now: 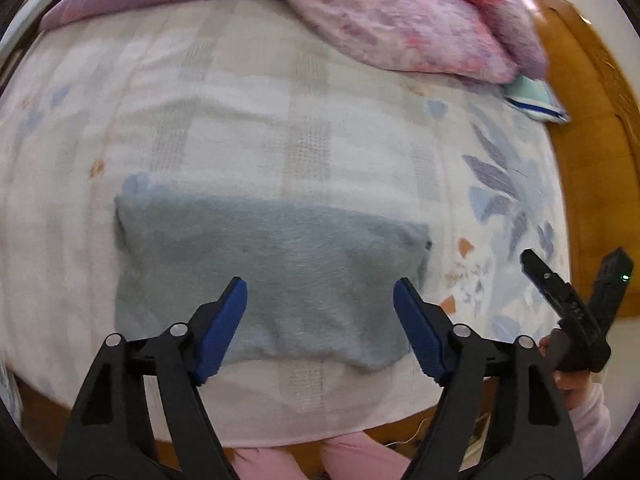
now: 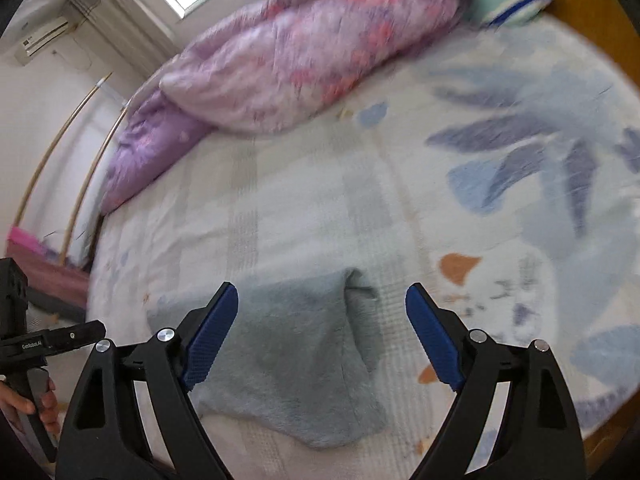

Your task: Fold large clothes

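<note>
A grey-blue fleece garment [image 1: 272, 276] lies folded into a rectangle on the bed, near its front edge; it also shows in the right wrist view [image 2: 296, 356]. My left gripper [image 1: 320, 292] is open and empty, held above the garment's near half. My right gripper [image 2: 322, 300] is open and empty, held above the garment's right end. The right gripper also shows in the left wrist view [image 1: 576, 260], off the garment's right side. The left gripper's body [image 2: 44, 340] shows at the left edge of the right wrist view.
The bed sheet [image 1: 280, 100] is white with pale checks and blue leaf prints. A pink and purple quilt [image 1: 400, 12] is heaped at the far side. A small teal pillow [image 1: 532, 96] lies by the wooden headboard [image 1: 592, 120]. An air conditioner [image 2: 44, 40] hangs on the wall.
</note>
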A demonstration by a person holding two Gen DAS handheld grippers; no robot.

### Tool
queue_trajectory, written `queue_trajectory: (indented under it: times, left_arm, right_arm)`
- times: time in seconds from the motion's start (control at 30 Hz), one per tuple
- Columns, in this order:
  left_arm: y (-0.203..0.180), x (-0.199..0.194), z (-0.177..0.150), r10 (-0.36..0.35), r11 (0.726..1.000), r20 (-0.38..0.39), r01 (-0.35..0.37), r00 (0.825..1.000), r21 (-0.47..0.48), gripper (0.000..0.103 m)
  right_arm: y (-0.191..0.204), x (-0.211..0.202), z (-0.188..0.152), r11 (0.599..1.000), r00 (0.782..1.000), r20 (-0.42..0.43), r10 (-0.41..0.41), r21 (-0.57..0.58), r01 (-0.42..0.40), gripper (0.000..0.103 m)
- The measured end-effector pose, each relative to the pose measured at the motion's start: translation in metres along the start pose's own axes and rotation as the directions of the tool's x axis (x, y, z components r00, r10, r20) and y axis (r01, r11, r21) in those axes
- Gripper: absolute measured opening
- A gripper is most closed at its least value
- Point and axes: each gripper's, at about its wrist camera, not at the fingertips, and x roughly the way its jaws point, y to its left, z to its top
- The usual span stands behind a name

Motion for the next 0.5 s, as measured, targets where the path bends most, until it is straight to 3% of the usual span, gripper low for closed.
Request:
queue_trajectory:
  times: [0.07,0.2,0.37,0.43,0.5]
  left_arm:
    - [-0.005,0.006,0.001,0.054,0.998,-0.001,-0.054,0.999,-0.025,0.075]
    - [-0.006,0.023,0.005,0.103,0.992,-0.021,-0.104,0.994,-0.066,0.074]
    - [-0.002,0.036,0.007,0.139,0.982,-0.027,-0.141,0.990,-0.127,0.074]
    - [0.000,0.040,0.006,0.138,0.979,-0.024,-0.140,0.990,-0.146,0.074]
    - [0.003,0.046,0.006,0.138,0.976,-0.024,-0.140,0.990,-0.167,0.074]
  right_arm:
    - [-0.011,0.031,0.011,0.997,0.993,-0.093,0.076,-0.024,-0.078,0.083]
    - [-0.025,0.088,0.029,0.979,0.961,-0.234,0.146,-0.103,-0.174,0.083]
    - [-0.052,0.157,0.046,0.954,0.888,-0.378,0.263,-0.037,-0.298,0.083]
    - [-0.060,0.181,0.053,0.920,0.837,-0.405,0.369,0.027,-0.392,0.083]
    - [-0.062,0.196,0.053,0.890,0.800,-0.421,0.429,0.047,-0.453,0.084]
